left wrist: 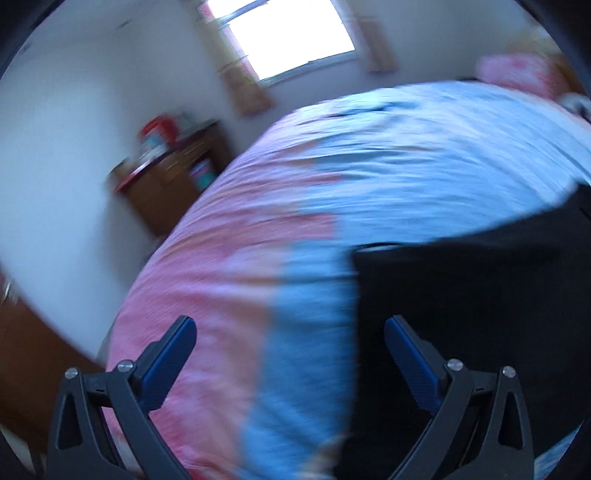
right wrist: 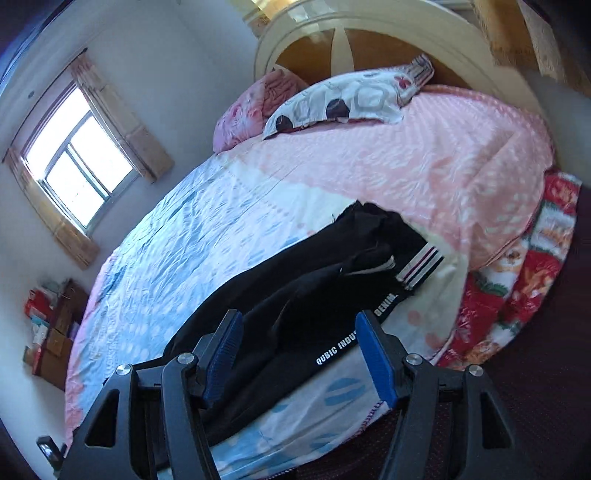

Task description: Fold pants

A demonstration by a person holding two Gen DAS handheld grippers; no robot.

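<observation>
I have both grippers released: the left gripper (left wrist: 290, 354) hangs over the quilt (left wrist: 229, 258), pants (left wrist: 461, 314) at its 3 o'clock; the right gripper (right wrist: 299, 350) straddles the pants (right wrist: 314, 306). I judge folding barely begun; next, grasp 1 end.

Bed (right wrist: 229, 206): black pants (right wrist: 317, 295), two pillows (right wrist: 343, 99) on top.

Room: white walls (right wrist: 177, 66). A bright window (right wrist: 77, 162) with beige curtains (right wrist: 122, 114) admits daylight. A bed (right wrist: 461, 155) with a pink and blue cover fills the centre; two pillows (right wrist: 343, 99) lie against the cream and wood headboard (right wrist: 369, 33). A wooden cabinet (left wrist: 173, 181) loaded with boxes stands against the wall below the window.
</observation>
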